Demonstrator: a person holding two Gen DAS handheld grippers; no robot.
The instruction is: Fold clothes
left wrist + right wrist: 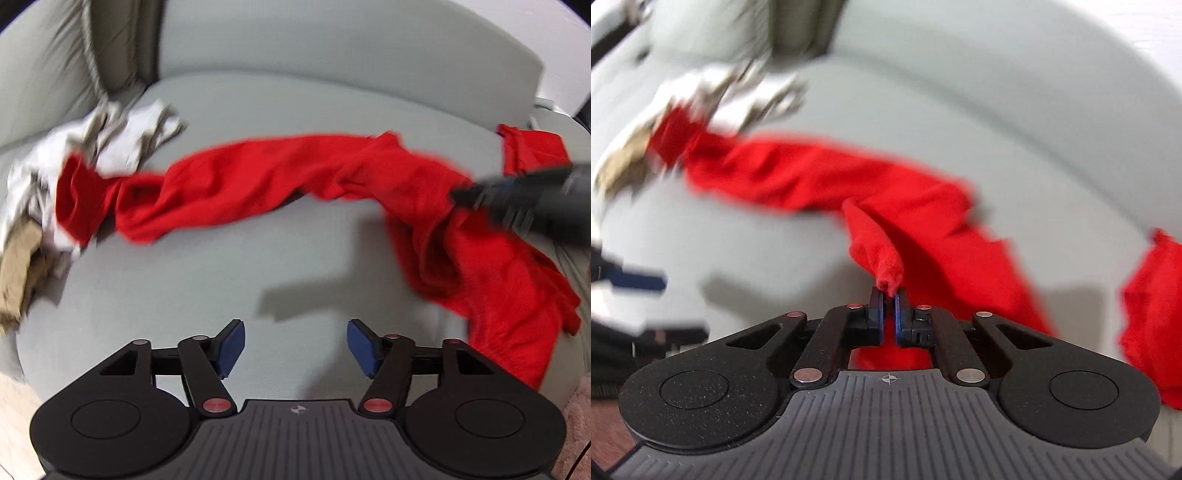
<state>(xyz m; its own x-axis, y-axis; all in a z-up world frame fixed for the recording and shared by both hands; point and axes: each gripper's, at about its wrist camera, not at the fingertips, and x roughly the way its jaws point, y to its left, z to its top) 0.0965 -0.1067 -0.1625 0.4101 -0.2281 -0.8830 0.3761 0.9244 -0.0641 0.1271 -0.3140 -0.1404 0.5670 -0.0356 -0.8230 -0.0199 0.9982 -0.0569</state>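
Note:
A red garment [266, 181] lies stretched and twisted across the grey sofa seat [229, 280], from a clothes pile at the left to the seat's right edge. My left gripper [294, 349] hangs open over bare cushion in front of it, nothing between its blue pads [231, 347]. My right gripper [458, 194] comes in from the right and meets the red cloth. In the right wrist view the right gripper [888, 295] is shut on a bunched fold of the red garment [879, 254], which rises from between its pads.
A pile of white and beige clothes [55, 192] sits at the seat's left end. The sofa backrest [332, 55] curves behind. A grey cushion [48, 55] leans at the back left. Pink rug [580, 424] shows past the seat's right front edge.

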